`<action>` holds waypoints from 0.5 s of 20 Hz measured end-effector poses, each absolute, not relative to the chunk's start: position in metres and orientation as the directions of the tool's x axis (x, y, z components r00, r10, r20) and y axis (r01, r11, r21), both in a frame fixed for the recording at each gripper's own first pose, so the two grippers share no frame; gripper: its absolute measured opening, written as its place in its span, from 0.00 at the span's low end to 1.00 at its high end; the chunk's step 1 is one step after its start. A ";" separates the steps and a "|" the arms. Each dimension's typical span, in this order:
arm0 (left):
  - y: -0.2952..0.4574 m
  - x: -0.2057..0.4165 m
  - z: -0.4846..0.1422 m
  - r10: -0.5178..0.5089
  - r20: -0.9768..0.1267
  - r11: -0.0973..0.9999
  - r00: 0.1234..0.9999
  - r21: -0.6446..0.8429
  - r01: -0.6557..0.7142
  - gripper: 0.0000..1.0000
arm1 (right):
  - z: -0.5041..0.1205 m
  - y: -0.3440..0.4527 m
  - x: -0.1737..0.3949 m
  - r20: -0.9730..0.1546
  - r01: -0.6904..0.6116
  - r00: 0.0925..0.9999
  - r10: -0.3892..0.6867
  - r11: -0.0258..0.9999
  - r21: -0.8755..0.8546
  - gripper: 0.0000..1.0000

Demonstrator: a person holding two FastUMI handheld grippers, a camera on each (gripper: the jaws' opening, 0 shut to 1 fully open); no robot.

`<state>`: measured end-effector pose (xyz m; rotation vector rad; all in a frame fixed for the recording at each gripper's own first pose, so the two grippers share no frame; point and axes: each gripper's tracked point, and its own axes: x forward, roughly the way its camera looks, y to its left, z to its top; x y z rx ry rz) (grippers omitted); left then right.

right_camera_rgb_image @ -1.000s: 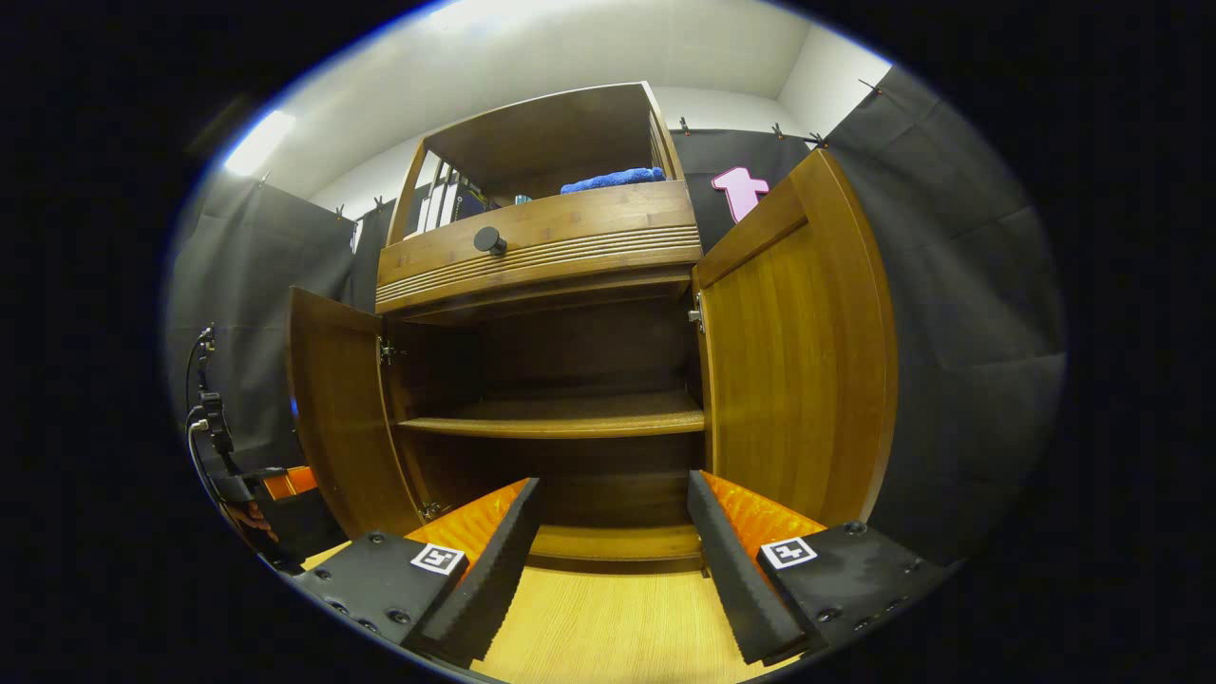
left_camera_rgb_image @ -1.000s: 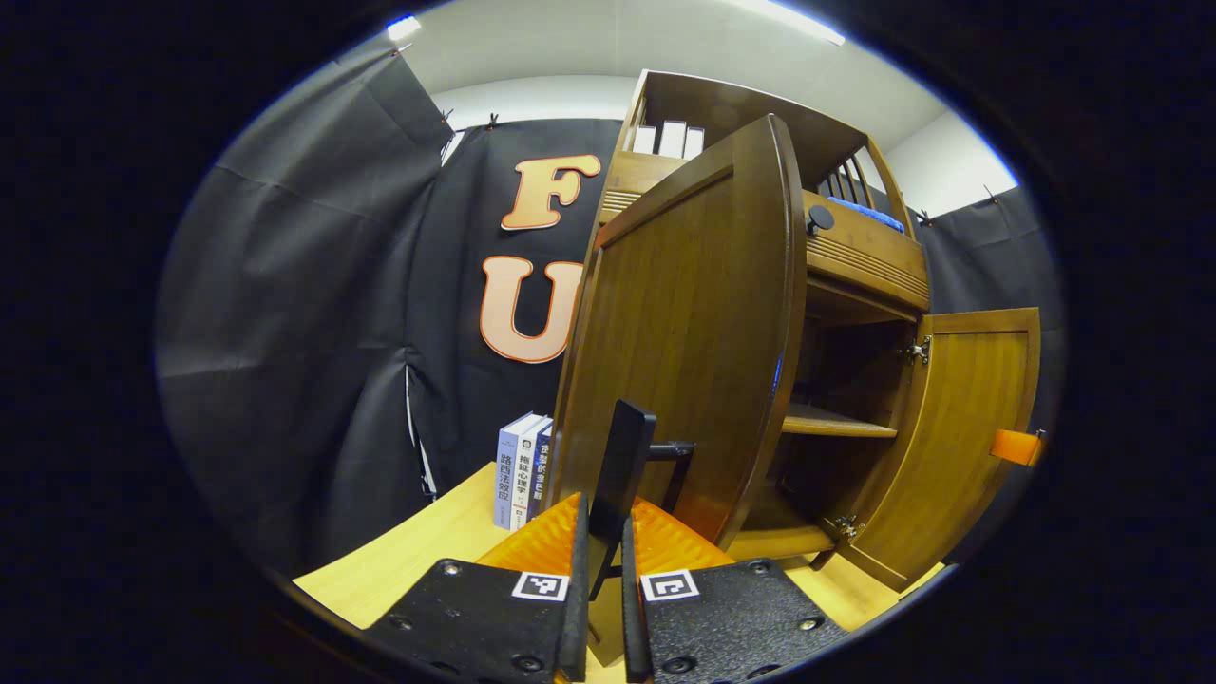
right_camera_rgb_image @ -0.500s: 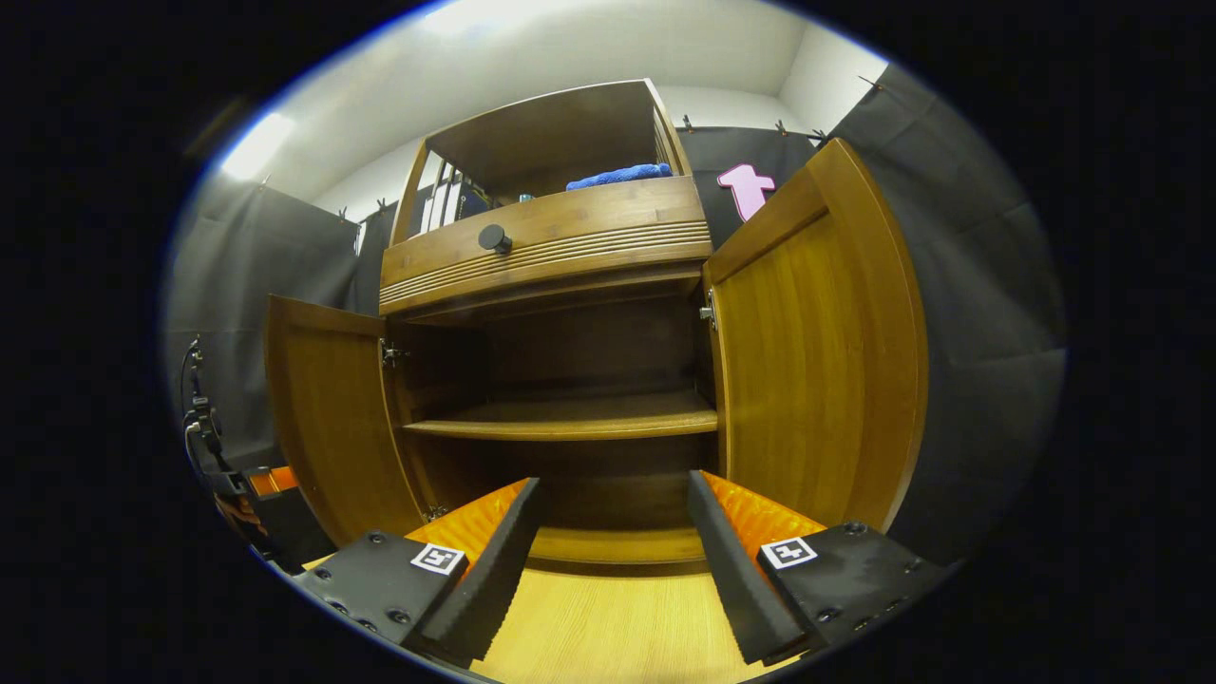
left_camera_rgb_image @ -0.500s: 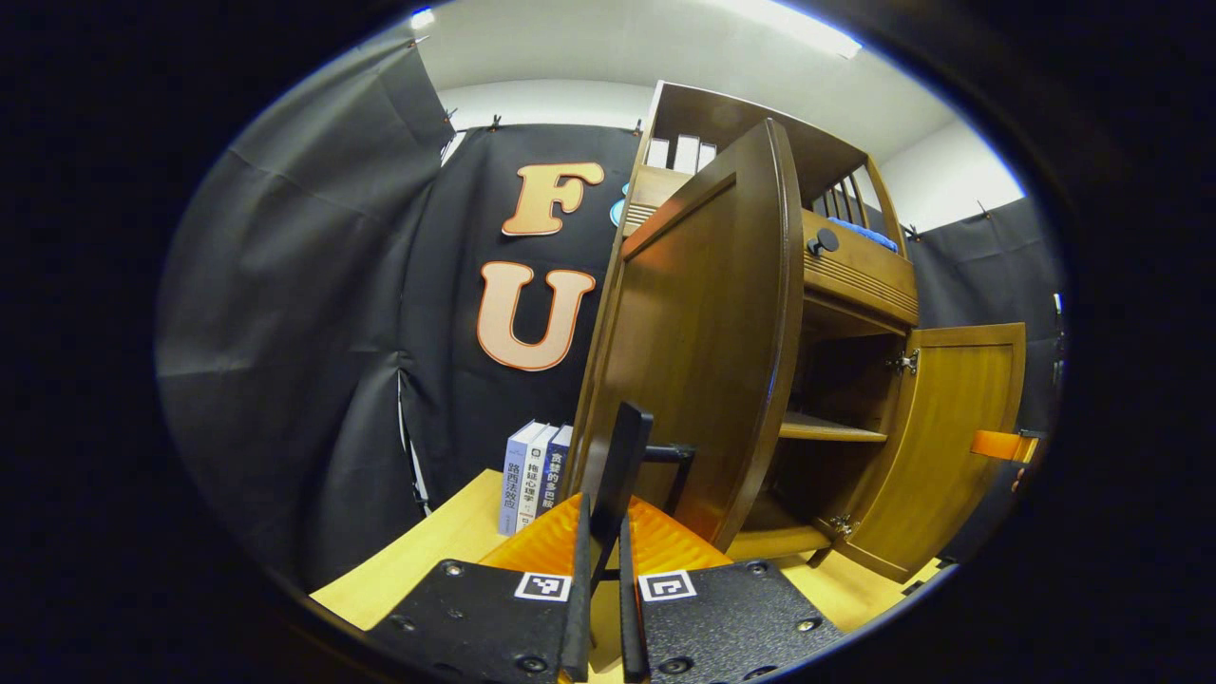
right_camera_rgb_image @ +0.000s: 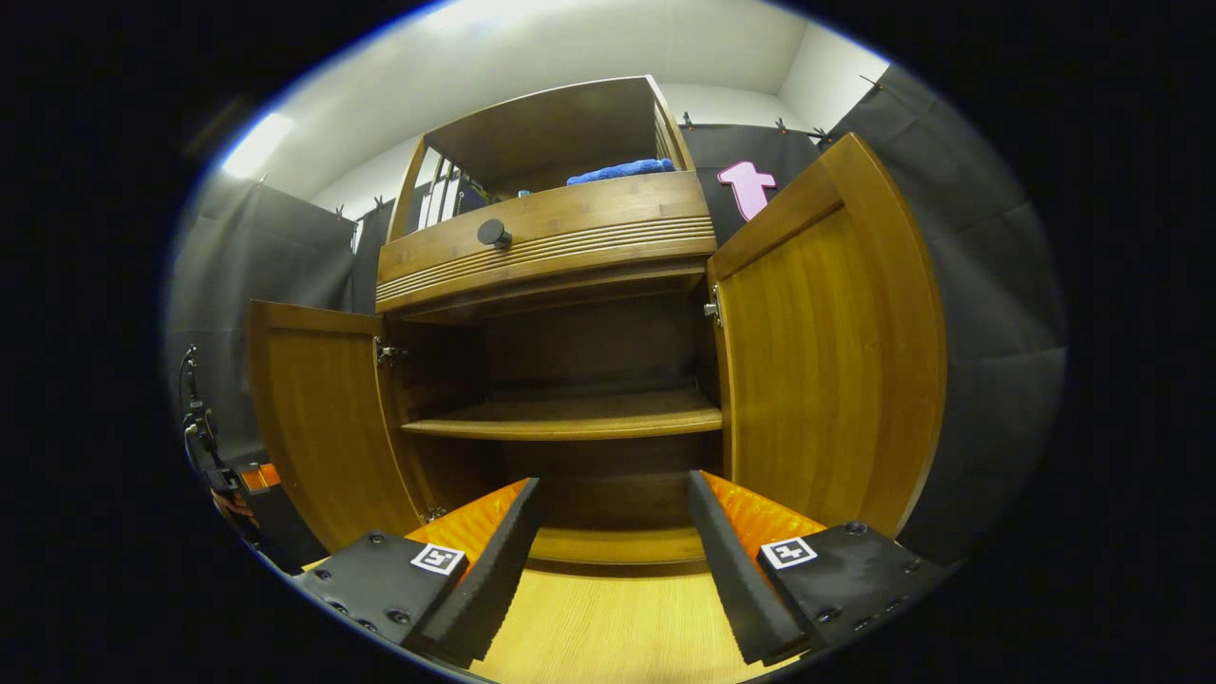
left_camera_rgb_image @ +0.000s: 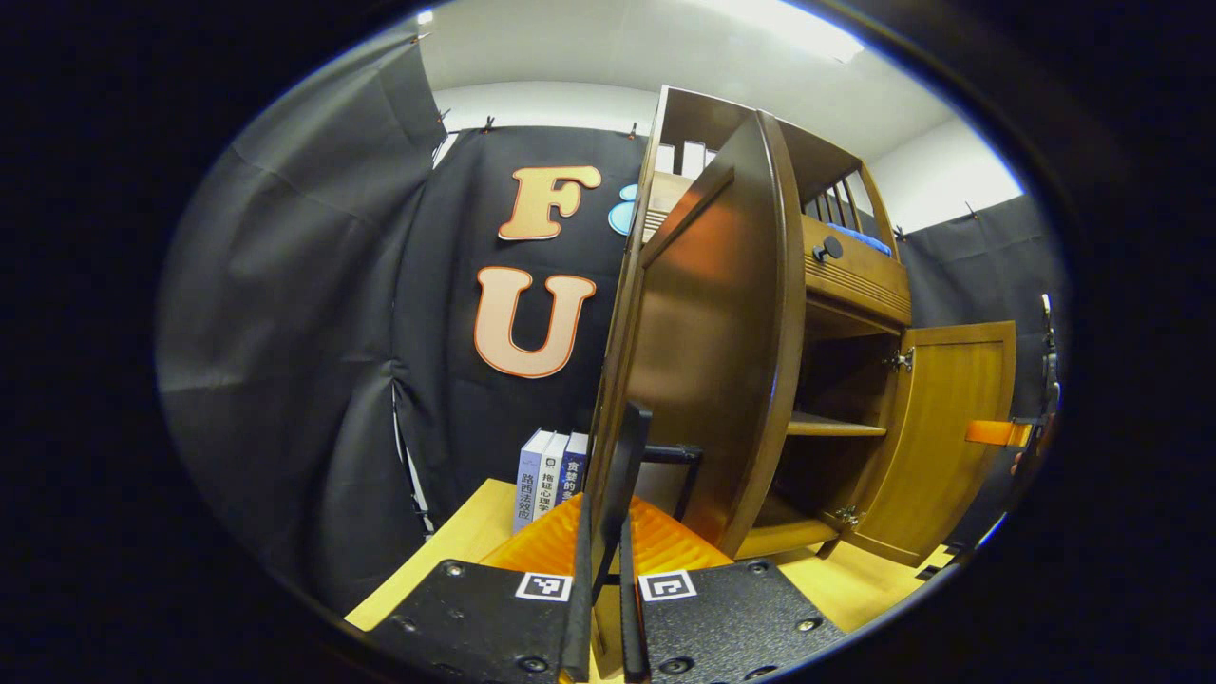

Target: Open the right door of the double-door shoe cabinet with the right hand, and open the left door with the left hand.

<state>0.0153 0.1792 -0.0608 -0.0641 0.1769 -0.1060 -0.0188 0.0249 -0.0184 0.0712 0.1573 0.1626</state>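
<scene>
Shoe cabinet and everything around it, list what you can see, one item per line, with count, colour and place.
Shoe cabinet: one, brown wood, standing on the tabletop.
Left door: one, brown, swung open, its handle between the left gripper's jaws.
Right door: one, brown, swung wide open.
Door handle: one, black bar, on the left door.
Inner shelf: one, brown, bare, mid cabinet.
Drawer knob: one, black, on the drawer front above the doors.
Cloth: one, blue, in the top compartment.
Books: three, blue and white, upright beside the cabinet.
Tabletop: one, light wood.
Left gripper: one, shut on the door handle.
Right gripper: one, open, facing the cabinet interior.
</scene>
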 end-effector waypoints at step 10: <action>0.184 -0.028 -0.050 -0.090 -0.193 0.995 0.977 -0.060 0.080 0.04 | -0.025 0.040 -0.008 -0.158 -0.211 0.961 0.226 0.972 0.105 0.98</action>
